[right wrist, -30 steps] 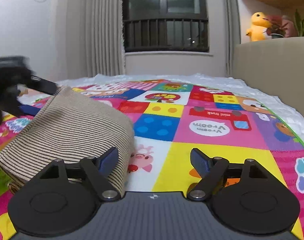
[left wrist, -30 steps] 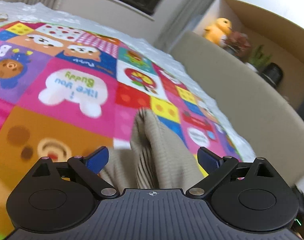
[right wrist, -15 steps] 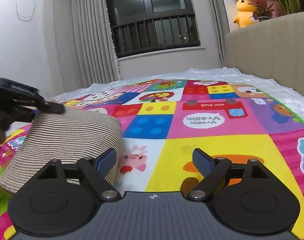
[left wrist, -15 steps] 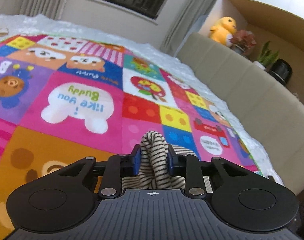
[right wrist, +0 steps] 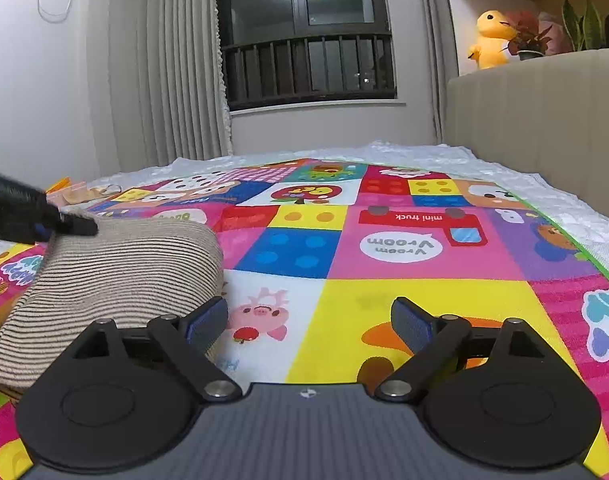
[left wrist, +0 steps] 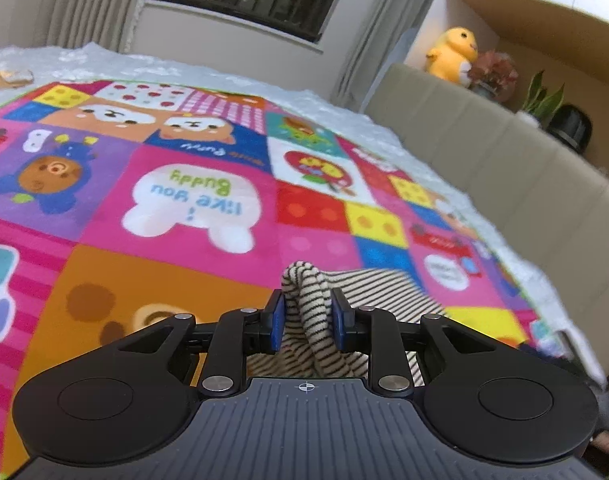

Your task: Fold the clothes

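A cream garment with thin dark stripes (left wrist: 368, 292) lies folded on the colourful play mat (left wrist: 192, 200). My left gripper (left wrist: 306, 314) is shut on a bunched fold of it, which sticks up between the blue pads. In the right wrist view the same striped garment (right wrist: 116, 268) forms a thick folded bundle at the left, with the left gripper's black tip (right wrist: 70, 224) at its far edge. My right gripper (right wrist: 308, 320) stands open just above the mat (right wrist: 404, 292); its left pad is next to the bundle's near corner and nothing lies between its fingers.
A beige upholstered sofa back (left wrist: 504, 168) runs along the mat's right side, with a yellow plush toy (right wrist: 490, 38) and potted plants on the shelf above. Curtains and a dark window (right wrist: 304, 40) stand at the far end. Small items (right wrist: 88, 192) lie at the mat's far left.
My left gripper went from open around the garment to shut on a pinched fold and now holds it. The right gripper stayed open and shifted slightly beside the bundle.
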A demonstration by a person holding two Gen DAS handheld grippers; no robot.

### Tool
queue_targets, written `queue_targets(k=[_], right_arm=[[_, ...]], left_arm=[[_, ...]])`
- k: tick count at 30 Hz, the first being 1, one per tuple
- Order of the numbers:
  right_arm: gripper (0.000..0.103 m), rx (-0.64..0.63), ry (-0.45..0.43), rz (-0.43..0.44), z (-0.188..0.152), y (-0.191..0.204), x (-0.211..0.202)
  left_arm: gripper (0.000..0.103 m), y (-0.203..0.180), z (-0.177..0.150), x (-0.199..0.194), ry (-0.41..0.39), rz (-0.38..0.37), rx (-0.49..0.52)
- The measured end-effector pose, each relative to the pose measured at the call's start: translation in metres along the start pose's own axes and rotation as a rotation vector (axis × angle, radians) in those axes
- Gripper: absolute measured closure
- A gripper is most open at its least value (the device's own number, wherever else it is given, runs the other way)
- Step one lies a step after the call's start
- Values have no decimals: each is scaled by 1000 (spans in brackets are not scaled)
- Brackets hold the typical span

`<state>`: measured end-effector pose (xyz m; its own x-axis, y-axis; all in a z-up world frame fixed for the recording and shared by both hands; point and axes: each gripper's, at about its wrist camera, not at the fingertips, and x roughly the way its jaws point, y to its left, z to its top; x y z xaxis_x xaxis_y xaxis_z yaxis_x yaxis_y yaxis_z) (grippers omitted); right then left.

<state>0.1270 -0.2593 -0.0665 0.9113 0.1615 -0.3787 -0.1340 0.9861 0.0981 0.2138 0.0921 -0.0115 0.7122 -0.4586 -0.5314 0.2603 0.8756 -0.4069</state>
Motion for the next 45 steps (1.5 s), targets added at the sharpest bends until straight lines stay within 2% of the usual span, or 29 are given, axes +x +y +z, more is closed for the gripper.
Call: queue_targets(k=[4,6,8,9,11,14,17,19,20,23,28,33,35,37,38,40,42,44,45], right_arm=[[11,20,2,9,0,-4,1],[10,28,5,15,0,-6,1],[10,35,8,18,0,-7,2],[10,38,9,19,0,-7,2],[9,45,8,20,-1,-8,2],[9,44,23,8,0,-7,4],[9,8,72,-25,1,0,12],[9,-16,84,-41,1,4,14],[9,-21,83,-46,0,5,13],[7,-20,87,-48,0,4,13],[4,-10,94,-35,0,1,14],[4,-18,83,-31,1,2,12],[7,-44,45,-27,6,8,2],[40,-80,-11,-5,13,18,-14],[46,-99,-28,43,18,26,-21],[49,-135,-58,149,27,42,-34],[49,-193,-45,239,27,63,-36],[49,-269,57,331,14,88,-22],[48,-309,94,335,4,99,-15]], left_arm=[[71,11,-6,4,9,16,-11],[64,15,-4,-3,10,-10,-61],[50,15,-2,-12,20,-46,-112],[47,15,-2,-17,26,-65,-137],[29,11,-6,-22,49,-109,-180],[22,-2,-21,-21,113,-144,-182],[22,-14,-36,-12,169,-141,-152],[26,-18,-44,-7,181,-133,-130],[36,-19,-45,-7,177,-127,-119],[51,-20,-48,-8,162,-111,-87],[73,-11,-50,-21,139,-132,-104],[75,-2,-57,-27,135,-127,-119],[75,0,-59,-25,136,-126,-128],[75,1,-59,-25,134,-131,-127],[75,1,-59,-25,133,-133,-124],[73,4,-59,-23,133,-138,-128],[71,7,-58,-21,134,-141,-139],[70,7,-54,-24,128,-140,-135],[70,5,-49,-29,106,-137,-120]])
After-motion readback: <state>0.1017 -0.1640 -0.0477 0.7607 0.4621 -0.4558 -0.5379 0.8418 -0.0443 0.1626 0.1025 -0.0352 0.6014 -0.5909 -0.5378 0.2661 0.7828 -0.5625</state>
